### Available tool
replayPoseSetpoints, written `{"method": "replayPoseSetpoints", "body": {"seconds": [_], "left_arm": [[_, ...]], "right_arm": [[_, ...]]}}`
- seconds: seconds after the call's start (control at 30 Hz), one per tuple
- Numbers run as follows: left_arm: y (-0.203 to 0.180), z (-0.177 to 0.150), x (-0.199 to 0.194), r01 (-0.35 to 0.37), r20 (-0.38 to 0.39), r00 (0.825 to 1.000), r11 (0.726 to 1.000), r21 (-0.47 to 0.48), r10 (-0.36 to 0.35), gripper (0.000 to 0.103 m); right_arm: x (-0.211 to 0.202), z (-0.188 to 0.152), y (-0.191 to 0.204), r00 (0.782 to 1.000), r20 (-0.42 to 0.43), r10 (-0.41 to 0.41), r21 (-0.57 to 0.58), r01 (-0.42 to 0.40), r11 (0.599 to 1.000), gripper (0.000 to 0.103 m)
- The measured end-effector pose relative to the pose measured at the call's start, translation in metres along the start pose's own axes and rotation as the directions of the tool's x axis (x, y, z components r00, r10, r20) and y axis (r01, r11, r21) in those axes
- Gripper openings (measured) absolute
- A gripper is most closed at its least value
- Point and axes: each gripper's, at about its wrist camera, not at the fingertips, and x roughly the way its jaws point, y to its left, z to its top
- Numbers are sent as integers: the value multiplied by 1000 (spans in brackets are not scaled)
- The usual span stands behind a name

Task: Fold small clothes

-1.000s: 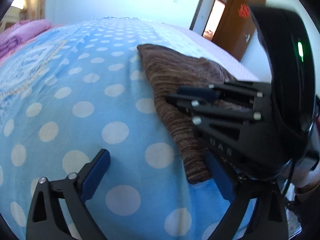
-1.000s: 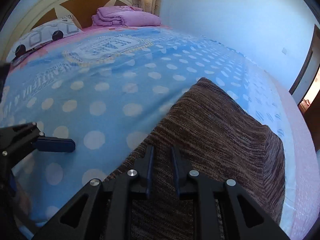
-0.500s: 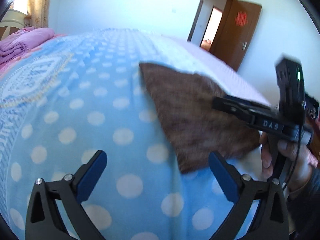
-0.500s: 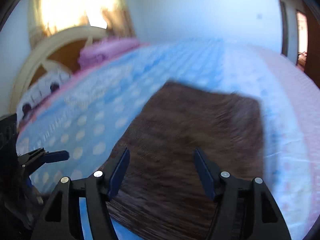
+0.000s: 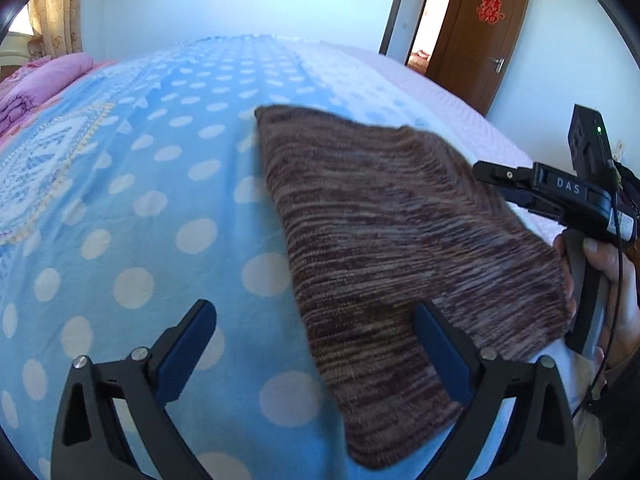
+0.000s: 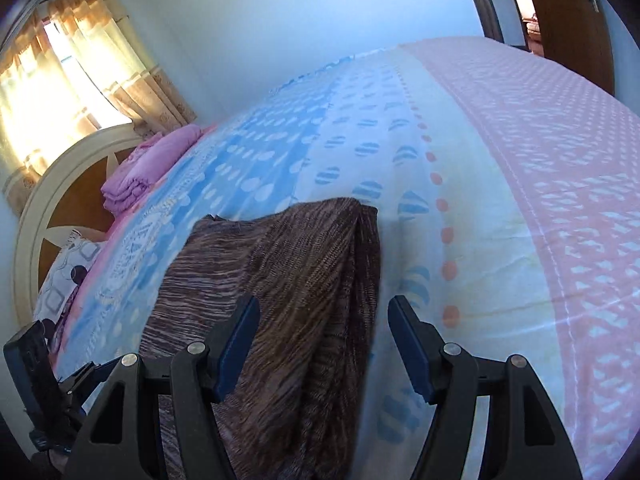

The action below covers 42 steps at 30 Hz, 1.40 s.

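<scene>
A folded brown knitted garment (image 5: pixel 380 220) lies flat on the blue polka-dot bedspread (image 5: pixel 140 200). My left gripper (image 5: pixel 312 312) hovers open over its near left edge, the right finger above the knit and the left finger above the bedspread. My right gripper (image 6: pixel 323 306) is open over the garment's (image 6: pixel 288 280) right folded edge, and its pads do not press the cloth. In the left wrist view the right gripper (image 5: pixel 504 184) sits at the garment's far right side, held by a hand (image 5: pixel 608 264).
A folded purple quilt (image 6: pixel 148 168) and a patterned pillow (image 6: pixel 68 268) lie by the cream headboard (image 6: pixel 52 184). The pink-patterned strip of bedspread (image 6: pixel 560 200) runs along the bed's right edge. A brown door (image 5: pixel 480 32) stands open beyond the bed.
My right gripper went from nearly shut on the knit to open, rolled, and drew away to the garment's right edge. The left gripper shifted so the garment's near corner lies under it.
</scene>
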Motion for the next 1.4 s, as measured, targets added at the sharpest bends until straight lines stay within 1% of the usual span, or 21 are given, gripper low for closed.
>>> {"method": "replayPoseSetpoints", "body": {"seconds": [0.07, 0.17, 0.4, 0.5, 0.57, 0.6, 0.67, 0.7, 0.73, 0.77, 0.8, 0.83, 0.9, 0.97, 1.0, 1.07, 1.13, 1.2, 1.33, 1.4], "left_arm": [[0, 0, 5, 4, -27, 1000, 1000, -6, -4, 99], [-2, 1, 7, 5, -38, 999, 1000, 7, -5, 99], [-10, 1, 12, -3, -42, 999, 999, 45, 5, 99], [-11, 1, 13, -1, -42, 999, 999, 50, 4, 99], [-12, 1, 13, 1, -42, 999, 999, 52, 1, 99], [-12, 2, 13, 5, -42, 999, 999, 54, -3, 98], [-14, 2, 13, 22, -41, 999, 998, 60, -19, 94], [-15, 2, 13, 29, -38, 999, 997, 66, -27, 91], [-17, 1, 12, 39, -35, 999, 996, 76, -37, 85], [-19, 2, 12, 47, -32, 999, 995, 87, -44, 82], [-20, 2, 11, 51, -30, 998, 994, 95, -48, 78], [-22, 1, 10, 56, -28, 998, 993, 106, -54, 71], [-26, 0, 8, 62, -27, 998, 991, 122, -59, 68], [-27, 1, 8, 62, -33, 998, 991, 118, -59, 65], [-27, 1, 8, 65, -37, 997, 991, 117, -61, 62], [-29, 3, 6, 71, -42, 997, 991, 115, -67, 54], [-31, 5, 0, 61, -30, 998, 990, 129, -58, 36], [-35, 7, -8, 46, -21, 999, 989, 143, -43, 30], [-41, 10, -22, 9, -17, 1000, 986, 169, -6, 28], [-43, 10, -26, 2, -11, 1000, 984, 181, -1, 28]], "right_arm": [[9, 2, -3, 1000, -14, -19, -8, 19, 1000, 67], [21, 4, -12, 999, -37, -5, 16, 5, 1000, 62], [33, 15, -24, 998, -30, 49, 69, -47, 997, 54], [37, 17, -26, 997, -32, 73, 84, -70, 994, 48], [39, 18, -24, 995, -43, 85, 73, -82, 994, 36], [40, 18, -22, 995, -45, 93, 63, -90, 994, 34], [41, 17, -18, 994, -47, 96, 45, -94, 995, 29], [41, 16, -18, 994, -47, 101, 43, -99, 994, 28], [41, 15, -19, 993, -46, 107, 45, -105, 993, 26], [40, 15, -19, 993, -44, 110, 45, -108, 993, 25], [40, 14, -19, 993, -42, 108, 44, -106, 993, 25], [40, 14, -18, 994, -42, 102, 40, -101, 994, 25], [40, 14, -15, 995, -45, 87, 29, -86, 996, 25], [41, 15, -13, 996, -55, 72, 23, -71, 997, 25], [41, 16, -12, 996, -61, 67, 27, -65, 998, 25], [41, 18, -12, 996, -71, 61, 50, -58, 997, 22], [39, 18, -8, 997, -69, 44, 60, -40, 997, 20], [35, 17, -4, 998, -60, 34, 61, -30, 998, 19], [20, 15, 2, 999, -29, 40, 65, -38, 997, 17], [11, 14, 6, 999, -12, 50, 68, -49, 997, 17]]}}
